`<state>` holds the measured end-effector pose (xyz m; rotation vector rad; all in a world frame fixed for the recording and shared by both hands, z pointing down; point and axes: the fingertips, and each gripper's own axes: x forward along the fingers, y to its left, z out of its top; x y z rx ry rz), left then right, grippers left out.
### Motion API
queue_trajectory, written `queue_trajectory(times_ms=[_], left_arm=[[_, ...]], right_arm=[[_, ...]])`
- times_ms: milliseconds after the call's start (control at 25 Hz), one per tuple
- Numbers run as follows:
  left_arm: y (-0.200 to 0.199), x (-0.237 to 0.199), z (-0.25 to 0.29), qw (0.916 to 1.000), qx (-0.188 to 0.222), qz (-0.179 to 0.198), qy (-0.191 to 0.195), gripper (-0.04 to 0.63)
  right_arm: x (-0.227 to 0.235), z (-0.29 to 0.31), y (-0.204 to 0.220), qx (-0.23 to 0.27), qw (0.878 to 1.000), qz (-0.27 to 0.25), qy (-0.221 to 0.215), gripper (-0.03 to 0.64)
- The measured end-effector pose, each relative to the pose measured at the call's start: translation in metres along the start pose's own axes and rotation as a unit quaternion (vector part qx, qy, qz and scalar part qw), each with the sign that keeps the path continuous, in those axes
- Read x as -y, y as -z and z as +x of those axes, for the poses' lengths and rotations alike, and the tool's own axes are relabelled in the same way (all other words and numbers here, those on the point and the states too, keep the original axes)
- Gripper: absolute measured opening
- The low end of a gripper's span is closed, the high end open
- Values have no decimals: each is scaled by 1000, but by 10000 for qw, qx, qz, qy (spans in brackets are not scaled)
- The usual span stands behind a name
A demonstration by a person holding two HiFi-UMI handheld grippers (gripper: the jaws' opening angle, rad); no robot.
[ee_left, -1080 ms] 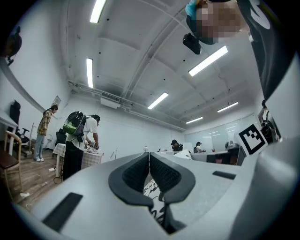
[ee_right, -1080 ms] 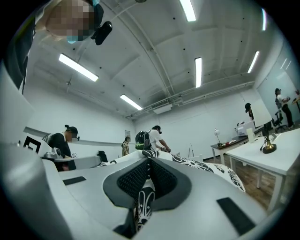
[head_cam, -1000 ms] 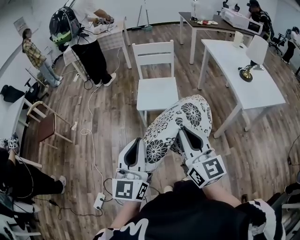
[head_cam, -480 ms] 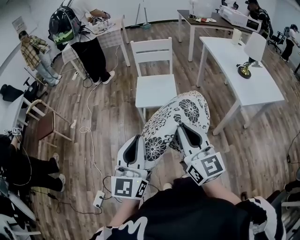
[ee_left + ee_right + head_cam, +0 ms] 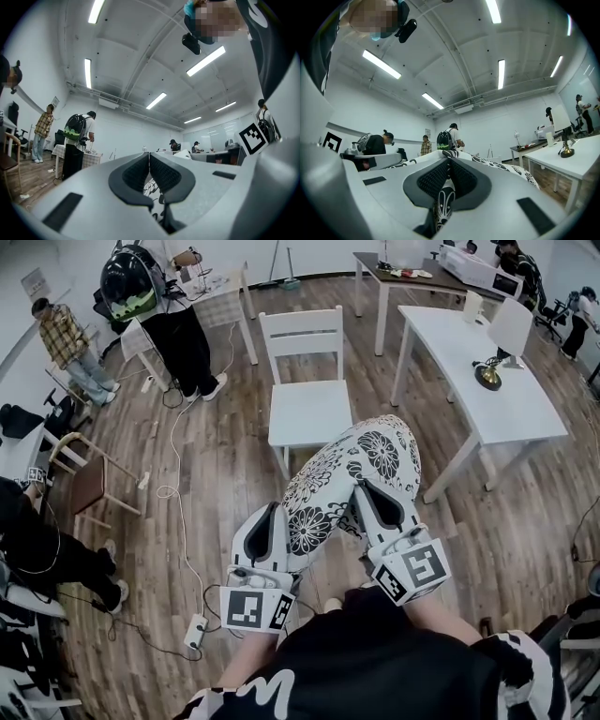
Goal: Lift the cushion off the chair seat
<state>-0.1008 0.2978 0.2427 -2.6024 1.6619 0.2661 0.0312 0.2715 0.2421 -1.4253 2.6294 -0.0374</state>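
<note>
A bright white room with a brown wood-plank floor (image 5: 216, 474) spreads out below. The left claw (image 5: 149, 157) is pinched tight on one near edge of the black-and-white flower-patterned fabric cushion (image 5: 370, 460), with the cloth squeezed between its dark ribbed pads. The right claw (image 5: 449, 161) is clamped the same way on the other near edge. The cushion stretches away from both claws, held up in the air above the floor. Just beyond its far end stands the white wooden chair (image 5: 309, 413) with a slatted back, and the cushion hangs apart from the seat. Off to the right of the right claw, a long white counter (image 5: 525, 423) carries a brass-footed lamp (image 5: 500, 348) with a white shade. Far beyond the left claw, a person wearing a black-and-green backpack (image 5: 127, 282) bends over a table.
</note>
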Motion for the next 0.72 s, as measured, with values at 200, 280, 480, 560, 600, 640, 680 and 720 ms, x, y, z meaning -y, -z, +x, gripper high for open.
queue_trajectory(times_ms=[200, 280, 480, 560, 600, 640, 680, 720], left_arm=[[0, -1, -1, 10000, 9, 3, 24, 8], [0, -1, -1, 10000, 11, 2, 21, 8], [0, -1, -3, 10000, 1, -3, 18, 6], [-1, 0, -1, 10000, 5, -3, 9, 8], [-1, 0, 0, 10000, 10, -1, 6, 7], [-2, 0, 1, 10000, 15, 1, 5, 8], [-2, 1, 2, 10000, 20, 2, 3, 7], [-3, 1, 3, 10000, 24, 4, 1, 6]], right_arm=[[-3, 0, 1, -1, 10000, -26, 9, 31], [-2, 0, 1, -7, 10000, -24, 10, 31], [-4, 0, 1, -9, 10000, -27, 2, 31], [-2, 0, 0, -5, 10000, -26, -3, 31], [-1, 1, -1, -4, 10000, -26, -4, 31], [0, 1, -2, -4, 10000, -26, -2, 31], [1, 1, -2, -5, 10000, -26, -1, 31], [2, 1, -3, -6, 10000, -26, 1, 31]])
